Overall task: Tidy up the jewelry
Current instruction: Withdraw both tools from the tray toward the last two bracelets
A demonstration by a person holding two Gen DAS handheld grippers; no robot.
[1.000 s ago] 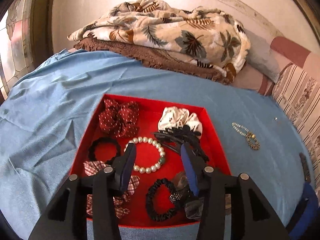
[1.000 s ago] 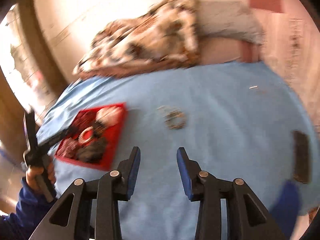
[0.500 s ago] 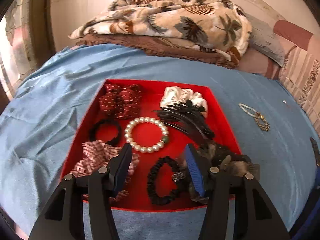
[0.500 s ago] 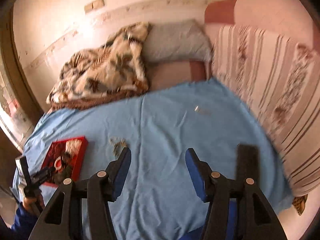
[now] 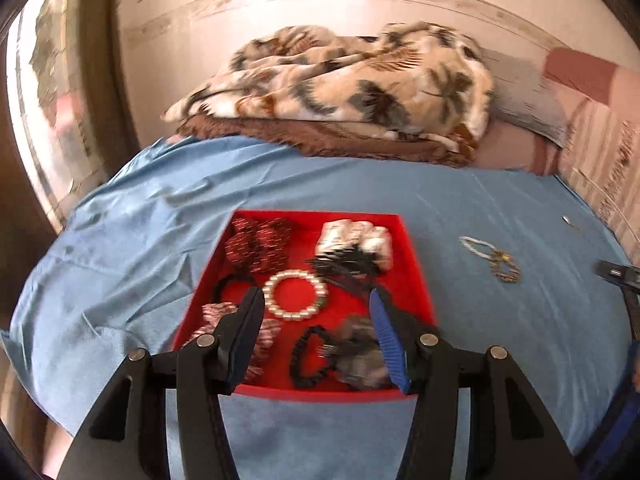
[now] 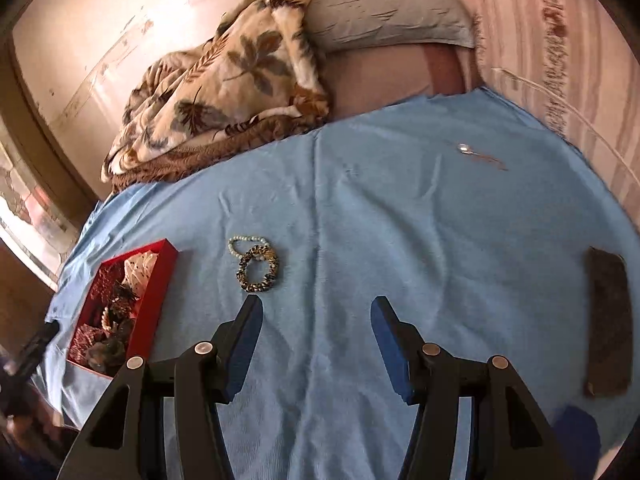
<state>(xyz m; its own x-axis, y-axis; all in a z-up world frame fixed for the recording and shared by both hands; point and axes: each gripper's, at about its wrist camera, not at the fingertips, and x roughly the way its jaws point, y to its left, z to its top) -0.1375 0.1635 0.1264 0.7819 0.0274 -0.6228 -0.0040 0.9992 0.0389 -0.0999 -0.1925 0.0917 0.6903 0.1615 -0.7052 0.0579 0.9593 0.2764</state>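
A red tray [image 5: 420, 276] on the blue sheet holds a pearl bracelet [image 5: 296, 297], red scrunchies [image 5: 256, 244], a white scrunchie [image 5: 352, 236], a black claw clip [image 5: 344, 268], black hair ties [image 5: 308, 358] and a grey-brown scrunchie [image 5: 360, 356]. My left gripper [image 5: 316, 308] is open and empty above the tray's near half. Outside the tray lie a small bead bracelet [image 6: 244, 242] and a patterned scrunchie [image 6: 258, 268], touching; both show in the left view [image 5: 492, 256]. A small silver piece [image 6: 466, 148] lies far back. My right gripper [image 6: 316, 308] is open and empty, just near of the scrunchie. The tray also shows in the right view [image 6: 156, 296].
A leaf-print blanket [image 5: 352, 84] and a grey pillow [image 6: 384, 8] are piled at the bed's far end. A dark phone [image 6: 608, 320] lies on the sheet at the right. A striped cushion [image 6: 560, 40] lines the right side. A window frame [image 5: 44, 100] is at the left.
My left gripper pulled back and up from the tray, still open. My right gripper swung left and down toward the patterned scrunchie and bead bracelet.
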